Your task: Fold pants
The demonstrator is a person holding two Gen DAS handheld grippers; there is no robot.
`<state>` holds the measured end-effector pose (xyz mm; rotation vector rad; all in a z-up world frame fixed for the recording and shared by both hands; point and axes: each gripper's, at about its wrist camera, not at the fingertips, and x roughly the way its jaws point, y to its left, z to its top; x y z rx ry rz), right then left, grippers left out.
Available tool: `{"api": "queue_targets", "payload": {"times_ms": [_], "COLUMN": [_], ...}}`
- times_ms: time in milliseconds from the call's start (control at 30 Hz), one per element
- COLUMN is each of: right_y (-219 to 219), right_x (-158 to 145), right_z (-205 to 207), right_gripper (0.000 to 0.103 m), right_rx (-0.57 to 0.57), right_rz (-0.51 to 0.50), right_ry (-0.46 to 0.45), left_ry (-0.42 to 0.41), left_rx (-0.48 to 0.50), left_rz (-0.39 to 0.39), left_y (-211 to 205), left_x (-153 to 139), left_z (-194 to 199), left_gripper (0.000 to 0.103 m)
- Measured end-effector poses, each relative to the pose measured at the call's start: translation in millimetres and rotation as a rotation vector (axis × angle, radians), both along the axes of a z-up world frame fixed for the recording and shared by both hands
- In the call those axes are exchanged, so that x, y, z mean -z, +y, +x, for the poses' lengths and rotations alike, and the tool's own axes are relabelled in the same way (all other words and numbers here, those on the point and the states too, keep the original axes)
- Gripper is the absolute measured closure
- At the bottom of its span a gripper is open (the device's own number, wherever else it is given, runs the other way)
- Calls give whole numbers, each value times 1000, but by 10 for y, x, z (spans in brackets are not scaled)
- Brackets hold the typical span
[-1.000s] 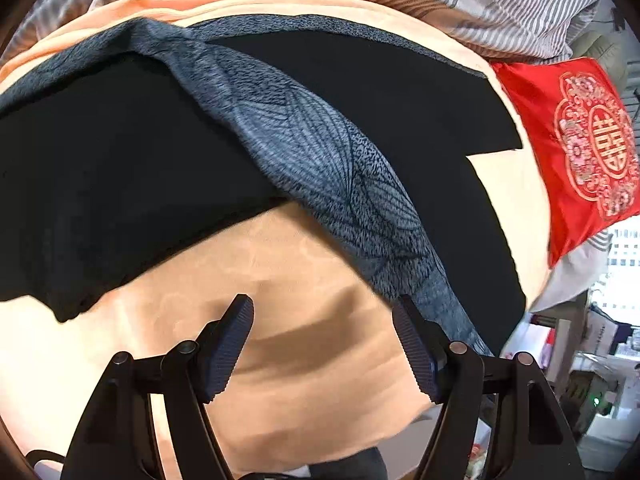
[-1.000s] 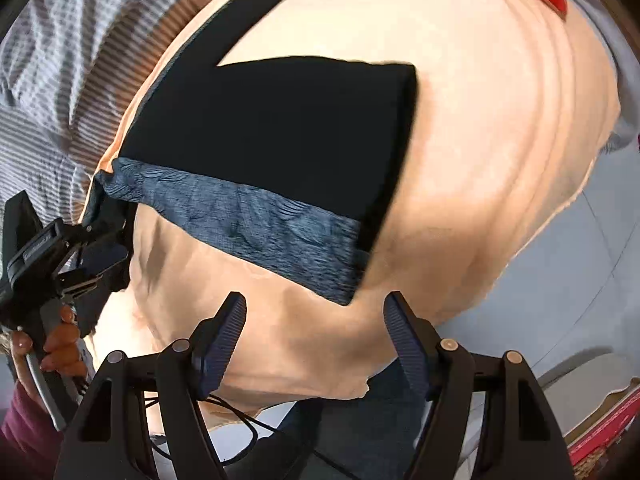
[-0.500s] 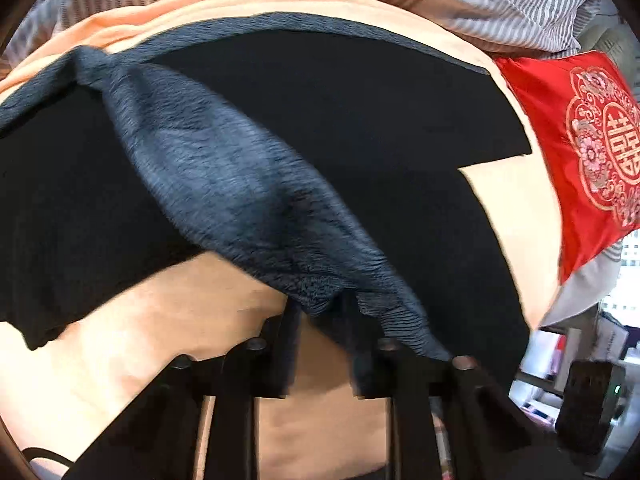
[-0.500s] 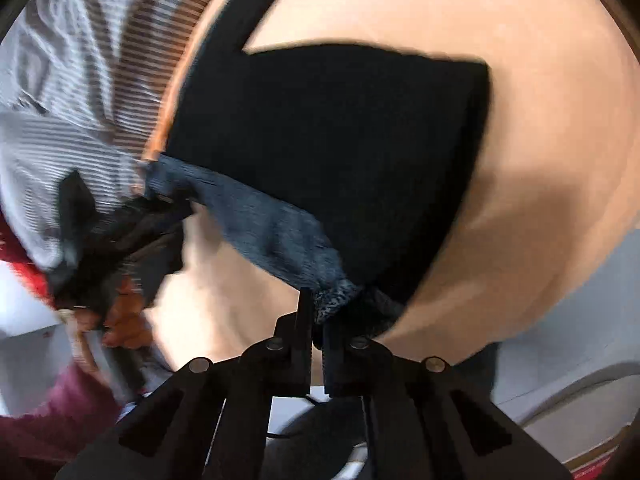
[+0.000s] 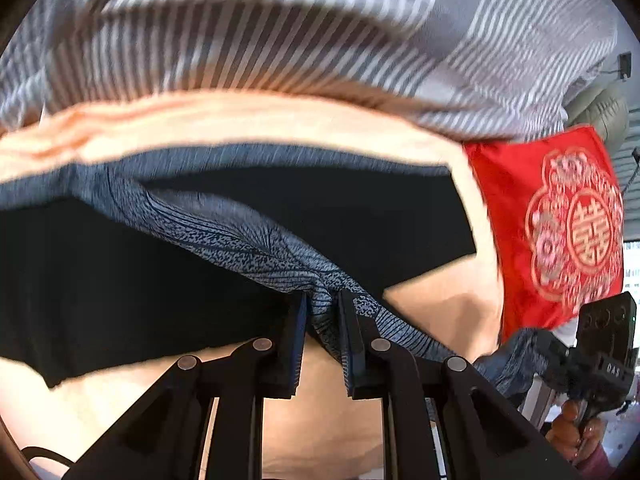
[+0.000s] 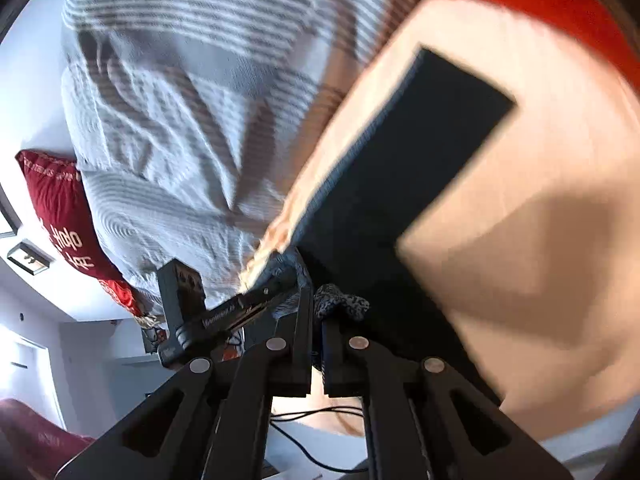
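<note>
The pants (image 5: 120,280) are black with a grey-blue leaf-patterned side band (image 5: 240,240). They lie on a peach sheet (image 5: 440,312). My left gripper (image 5: 322,312) is shut on the patterned band and holds it lifted off the sheet. My right gripper (image 6: 318,312) is shut on a bunched patterned end of the pants (image 6: 340,300); one black leg (image 6: 420,148) stretches away over the peach sheet (image 6: 540,200). The right gripper also shows at the lower right of the left wrist view (image 5: 580,352), and the left gripper at the left of the right wrist view (image 6: 224,316).
A grey striped duvet (image 5: 280,32) lies bunched behind the peach sheet. A red embroidered pillow (image 5: 560,232) sits at the right. In the right wrist view the duvet (image 6: 180,120) and a second red pillow (image 6: 60,208) lie to the left; a cable (image 6: 304,452) runs below.
Both grippers went from open above the sheet to shut on the patterned band. They have since lifted the cloth and swung it toward the striped duvet.
</note>
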<state>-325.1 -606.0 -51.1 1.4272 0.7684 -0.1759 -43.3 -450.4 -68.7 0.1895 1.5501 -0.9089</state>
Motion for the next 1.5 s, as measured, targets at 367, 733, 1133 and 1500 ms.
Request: {"api": "queue_targets", "payload": {"times_ms": [367, 733, 1133, 1500], "right_y": [-1500, -1774, -1450, -500], "right_x": [553, 371, 813, 833], "right_z": [834, 1051, 1257, 2054], "right_gripper": [100, 27, 65, 65], "right_rx": [-12, -98, -189, -523], "right_rz": [-49, -323, -441, -591], "right_ry": [150, 326, 661, 475], "left_ry": [-169, -143, -147, -207], "left_rx": [-62, -18, -41, -169], "left_rz": [15, 308, 341, 357], "left_y": [-703, 65, 66, -10], "left_x": [-149, 411, 557, 796], "left_z": [686, 352, 340, 848], "left_gripper": [86, 86, 86, 85]}}
